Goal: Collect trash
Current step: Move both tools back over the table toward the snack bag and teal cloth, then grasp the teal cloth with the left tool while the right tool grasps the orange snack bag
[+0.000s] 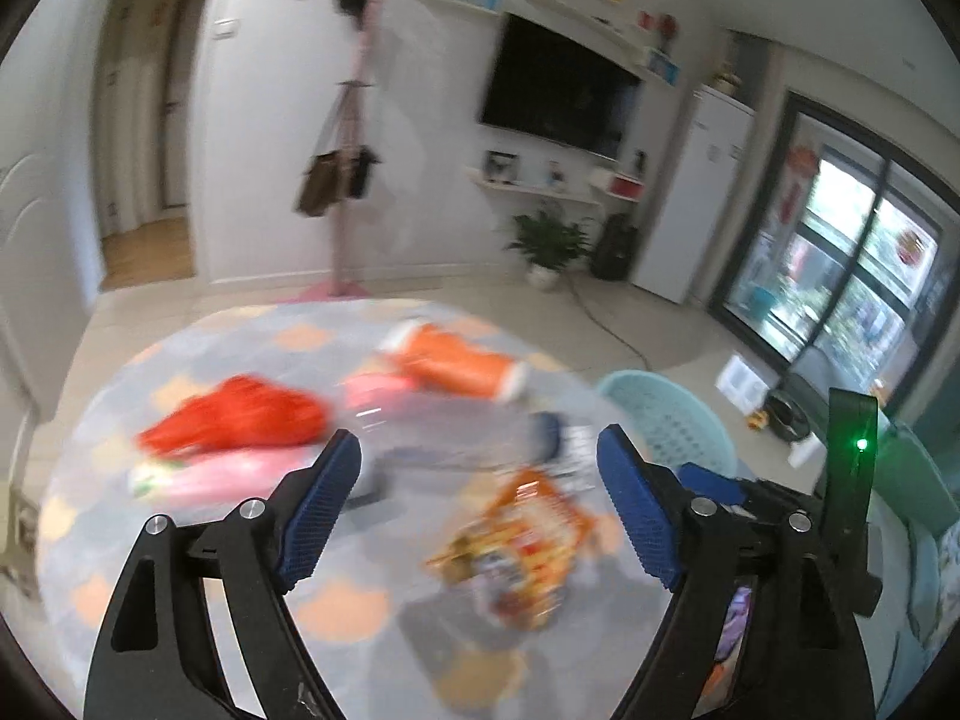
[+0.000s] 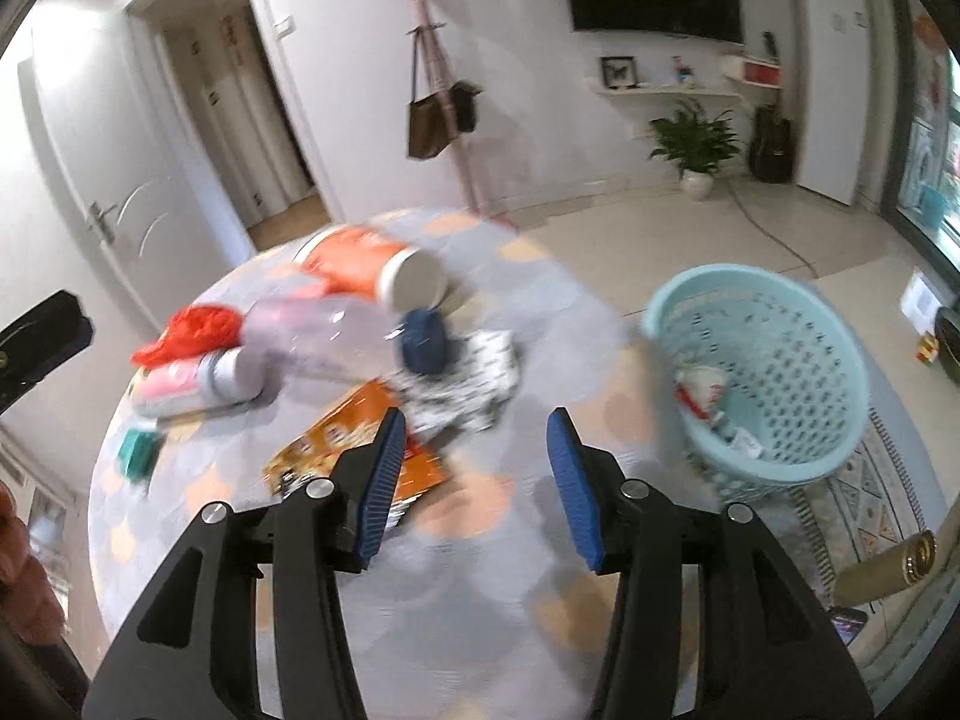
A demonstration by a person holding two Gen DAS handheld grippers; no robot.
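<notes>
Where it lies flat, clear bottle, blue cap toward basket.

Table: round, bearing the trash in its far half
Canister: lying on its side at the far edge
Bottle: lying just in front of the canister, cap to the right
Crumpled bag: left of the bottle
Small bottle: lying in front of the crumpled bag
Crumpled paper: right of the cap, probably touching it
Snack packet: nearest, in front of the bottle
Basket: off the table's right side, scraps inside
</notes>
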